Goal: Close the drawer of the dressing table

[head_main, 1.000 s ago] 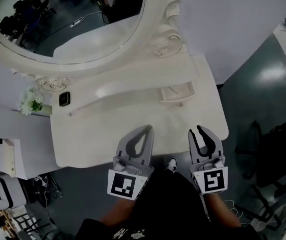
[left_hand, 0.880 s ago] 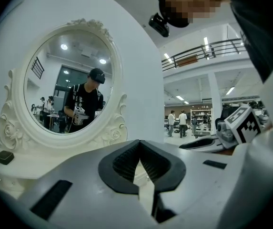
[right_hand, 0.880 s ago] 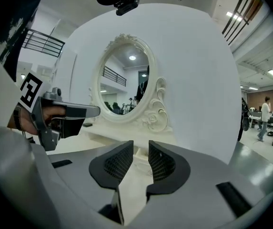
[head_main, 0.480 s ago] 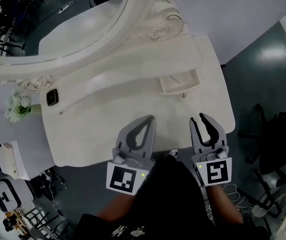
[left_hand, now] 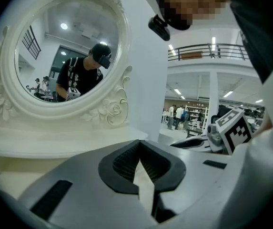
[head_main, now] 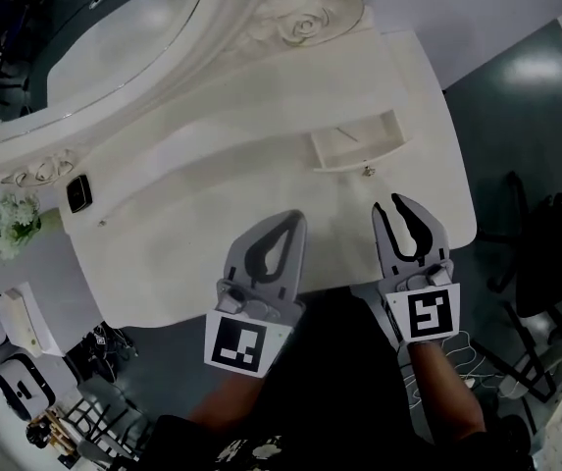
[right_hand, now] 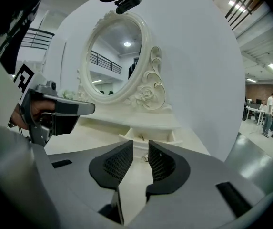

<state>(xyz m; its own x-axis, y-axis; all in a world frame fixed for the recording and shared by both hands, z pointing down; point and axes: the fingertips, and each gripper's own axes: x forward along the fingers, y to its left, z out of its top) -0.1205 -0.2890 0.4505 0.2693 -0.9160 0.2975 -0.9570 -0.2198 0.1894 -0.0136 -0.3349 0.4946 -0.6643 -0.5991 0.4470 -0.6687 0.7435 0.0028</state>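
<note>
Task barely started. Drawer (head_main: 357, 143) is still pulled out of the raised back tier of the bench (head_main: 192, 253), right of centre in the upper half of the head view. No contact yet.

Right tool (head_main: 390, 204): jaws a narrow gap apart, nothing between them. It hovers over the near edge of the bench, lower right, well short of the drawer. In the right gripper view the drawer's knob (head_main: 368, 171) sits in that gap, so it looks lined up.

Left tool (head_main: 293, 221): tips together, empty, lower centre, just beside the right one.

Left to do, as I read it: go in, put a jaw face on the drawer front, push until flush with the tier.

Materials:
- The bench is glossy cream-white with rounded edges and a smooth top.
- The drawer is a shallow tray of the same finish with a small metal ball knob. It probably slides lightly.
- The mirror frame (head_main: 300, 23) is oval, carved with scrolls and a rose.
- The tool jaws are grey plastic with black ribbed pads.
</note>
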